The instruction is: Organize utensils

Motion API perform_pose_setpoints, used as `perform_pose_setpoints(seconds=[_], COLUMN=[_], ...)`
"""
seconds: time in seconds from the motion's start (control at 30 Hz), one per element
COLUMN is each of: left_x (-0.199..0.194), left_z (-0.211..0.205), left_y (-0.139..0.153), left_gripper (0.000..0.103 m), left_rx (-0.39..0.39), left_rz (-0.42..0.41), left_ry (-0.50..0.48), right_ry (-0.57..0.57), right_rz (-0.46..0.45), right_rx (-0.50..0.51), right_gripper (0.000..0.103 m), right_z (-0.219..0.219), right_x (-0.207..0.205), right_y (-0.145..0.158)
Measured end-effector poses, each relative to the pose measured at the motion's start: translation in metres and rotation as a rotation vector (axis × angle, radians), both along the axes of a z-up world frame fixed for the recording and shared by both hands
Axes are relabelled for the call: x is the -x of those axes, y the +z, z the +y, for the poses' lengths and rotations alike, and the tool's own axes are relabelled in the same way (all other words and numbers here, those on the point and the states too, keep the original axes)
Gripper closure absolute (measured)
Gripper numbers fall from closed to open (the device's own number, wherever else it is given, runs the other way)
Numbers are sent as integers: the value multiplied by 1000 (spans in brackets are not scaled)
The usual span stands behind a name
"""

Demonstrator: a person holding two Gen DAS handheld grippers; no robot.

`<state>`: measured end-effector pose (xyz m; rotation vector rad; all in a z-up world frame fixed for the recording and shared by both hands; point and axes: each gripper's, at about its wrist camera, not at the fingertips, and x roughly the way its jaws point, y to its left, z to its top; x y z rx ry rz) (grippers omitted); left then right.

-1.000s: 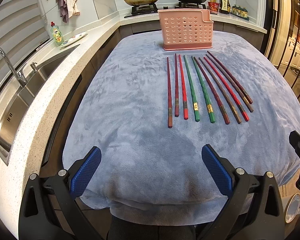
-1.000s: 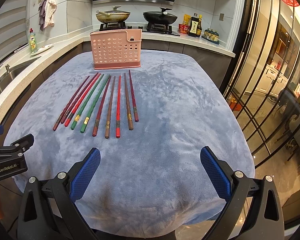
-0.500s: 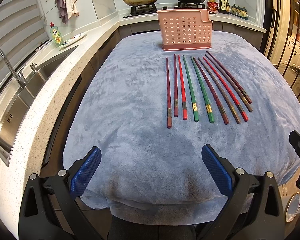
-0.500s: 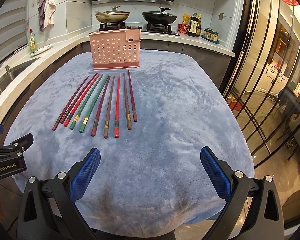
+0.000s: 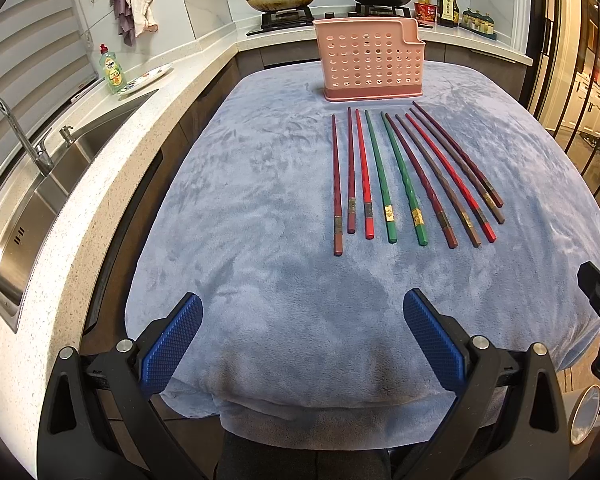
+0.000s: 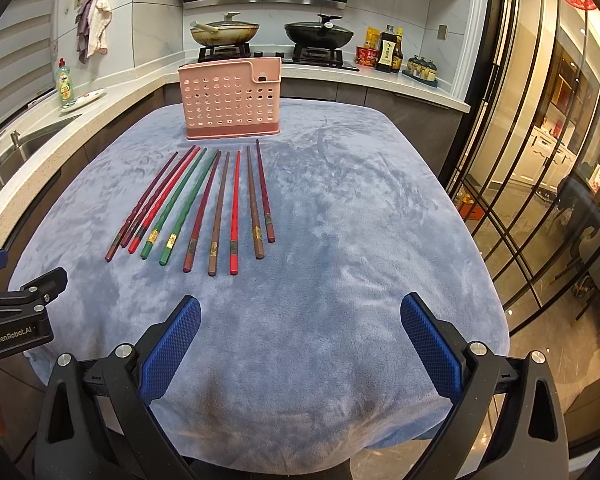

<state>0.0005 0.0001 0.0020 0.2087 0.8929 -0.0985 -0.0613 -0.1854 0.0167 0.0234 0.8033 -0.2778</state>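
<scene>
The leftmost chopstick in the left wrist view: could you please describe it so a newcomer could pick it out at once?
Start at the pink perforated plastic utensil holder standing at the far end of the blue fleece cloth. In front of it lies a row of ten chopsticks. The dark red chopstick lies at the sink-side end, set slightly apart, its butt reaching nearest the grippers.

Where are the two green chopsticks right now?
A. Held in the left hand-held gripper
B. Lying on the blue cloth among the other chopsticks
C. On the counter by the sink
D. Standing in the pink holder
B: the two green chopsticks lie flat and side by side on the blue cloth, in the row with the red and brown ones, in front of the pink holder.
</scene>
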Motion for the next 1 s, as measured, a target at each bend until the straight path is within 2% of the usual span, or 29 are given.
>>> perform_pose_setpoints(seconds=[1.0], left_x=[3], left_z=[-5], left_y=[-1], left_gripper=[7], left_rx=[6], left_rz=[6], left_ry=[-5], right_ry=[-4], right_rz=[1], right_rx=[-4], right_gripper=[7], right_z=[-2], right_x=[2], right_y=[-2])
